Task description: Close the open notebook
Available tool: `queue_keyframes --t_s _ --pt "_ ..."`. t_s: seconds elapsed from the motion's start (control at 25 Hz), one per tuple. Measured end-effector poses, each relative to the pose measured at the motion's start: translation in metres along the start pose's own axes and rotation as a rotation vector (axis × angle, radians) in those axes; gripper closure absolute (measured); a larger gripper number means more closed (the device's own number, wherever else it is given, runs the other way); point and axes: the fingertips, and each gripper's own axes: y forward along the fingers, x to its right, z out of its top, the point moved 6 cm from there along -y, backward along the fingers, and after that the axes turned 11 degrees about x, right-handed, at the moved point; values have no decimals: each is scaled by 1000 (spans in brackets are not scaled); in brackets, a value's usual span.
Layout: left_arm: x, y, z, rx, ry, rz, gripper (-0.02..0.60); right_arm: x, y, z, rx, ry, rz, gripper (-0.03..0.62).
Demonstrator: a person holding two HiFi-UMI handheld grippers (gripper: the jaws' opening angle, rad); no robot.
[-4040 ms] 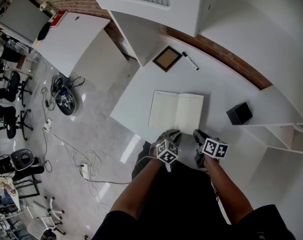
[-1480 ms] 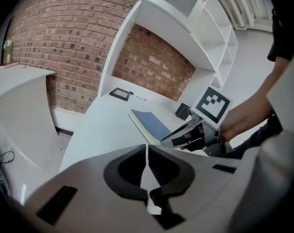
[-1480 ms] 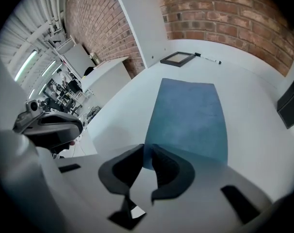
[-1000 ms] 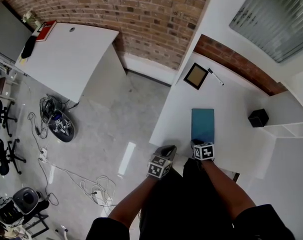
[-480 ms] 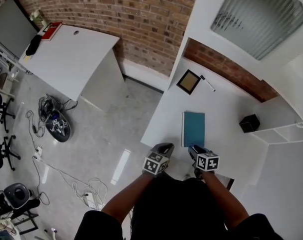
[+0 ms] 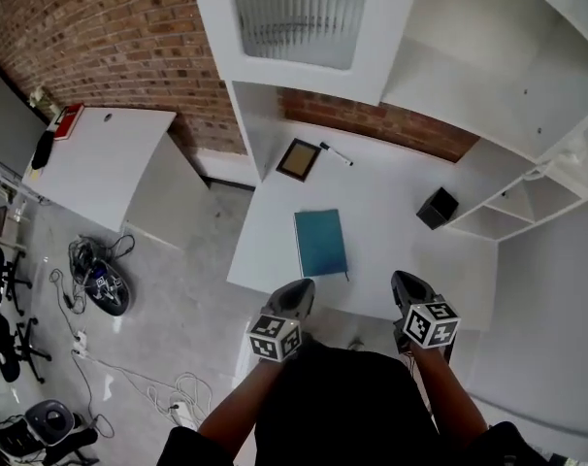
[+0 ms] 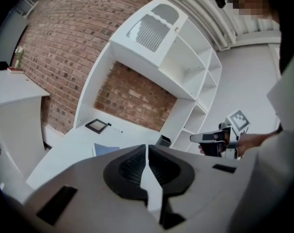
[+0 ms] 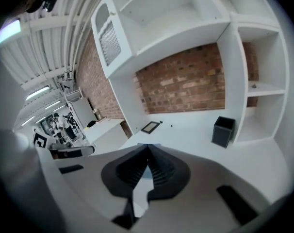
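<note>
Holding both grippers side by side near the front edge of the desk [image 6: 396, 212], the person's bare forearms reach up from the bottom of the head view. The left gripper [image 6: 300, 289] is clenched on nothing. The right gripper [image 6: 407, 282] has just been closing, and its jaws meet with nothing between them. The closed teal notebook [image 6: 321, 244] lies flat on the desk, ahead of both jaw pairs and apart from them. In each gripper view it is mostly hidden behind the gripper's own body, with only a blue sliver showing past the jaw tips.

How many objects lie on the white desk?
4: teal notebook near front, picture frame and marker at back, black box at right. Others may be hidden.
</note>
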Motion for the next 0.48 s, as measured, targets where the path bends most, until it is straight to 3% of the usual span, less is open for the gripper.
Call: queue_keyframes --t_s 0.24,0.48 --pt "71 19 1 70 86 38 563 46 -73 34 177 -108 -2 594" --pt "146 13 3 152 152 115 563 80 -132 32 208 -148 37 594"
